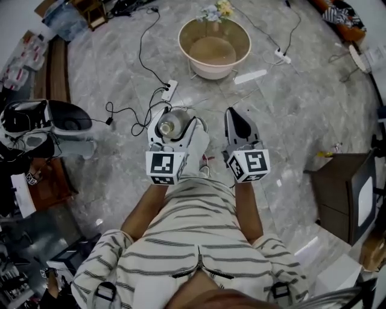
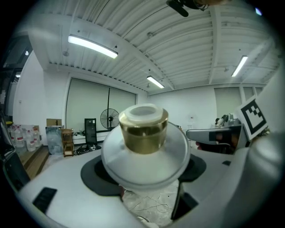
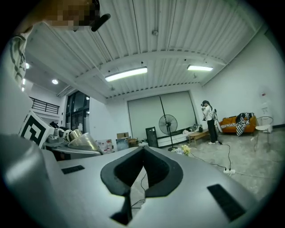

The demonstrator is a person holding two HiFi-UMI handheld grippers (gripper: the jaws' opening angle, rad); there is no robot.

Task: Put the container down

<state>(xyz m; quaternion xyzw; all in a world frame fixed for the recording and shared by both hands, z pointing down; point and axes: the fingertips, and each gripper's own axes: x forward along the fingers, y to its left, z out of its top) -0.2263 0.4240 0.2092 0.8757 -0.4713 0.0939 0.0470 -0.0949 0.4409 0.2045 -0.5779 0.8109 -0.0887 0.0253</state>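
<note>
- The person's forearms reach forward from the striped shirt [image 1: 199, 241], side by side, with the elbows bent and one tool in each hand.
- The left gripper [image 1: 178, 119] is held out ahead of the left hand and tips a little downward. Its marker cube sits nearest the body.
- Its jaws stand wide and clamp the container [image 2: 144, 133], with a black pad against each flank of the broad, pale, domed body.
- The container has a gold collar and a white cap above the dome. It seems to sit upright, cap uppermost, though the wide lens makes the tilt hard to judge.
- It is held in the air, clear of the grey marble floor [image 1: 289, 108]. Loose cable on the floor shows through the gap beneath it.
- The right gripper [image 3: 142, 149] is held about level, just beside the left one but not touching it.
- Its jaws are closed tip to tip with nothing between them. Only a hollow shows between the dark pads.
- A round beige basin [image 1: 241, 51] stands on the floor well ahead of both tools, with flowers [image 1: 218, 9] at its far edge.
- A white power strip [image 1: 169, 89] with a black cord lies between the basin and the left tool.
- Across the room, the right gripper view shows a standing fan [image 3: 168, 124] and a person [image 3: 208, 116] near an orange sofa [image 3: 234, 122].
</note>
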